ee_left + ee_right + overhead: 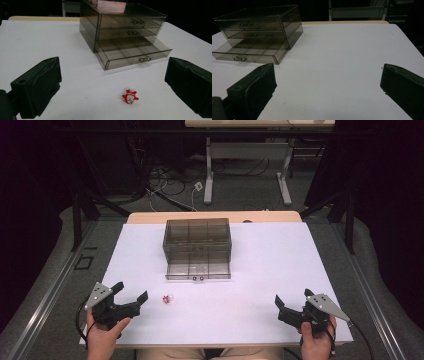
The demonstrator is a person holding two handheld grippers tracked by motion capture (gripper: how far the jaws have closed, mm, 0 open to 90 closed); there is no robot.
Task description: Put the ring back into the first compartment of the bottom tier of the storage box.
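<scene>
We take the smoky, see-through plastic three-drawer organiser [197, 242] as our landmark; it stands toward the far side of the white table [280, 270], its bottom drawer [132, 53] pulled out toward us and, as far as we can see, holding nothing. The small red-and-white figurine charm [167, 298] lies flat on the table in front of that organiser, a little to the left of the open drawer and apart from it. Our left gripper [131, 295] hovers well in front of the organiser with its jaws spread wide, the charm ahead of them and between their lines, untouched. Our right gripper [292, 302] waits far to the right of the organiser, jaws likewise apart and empty. We judge the charm to be the risk: it is tiny, low and probably slick, so wide jaws closing askew could flick it away across the table or pinch only its edge and drop it short of the drawer. A careless approach could also knock the light organiser backward or nudge the drawer closed.
</scene>
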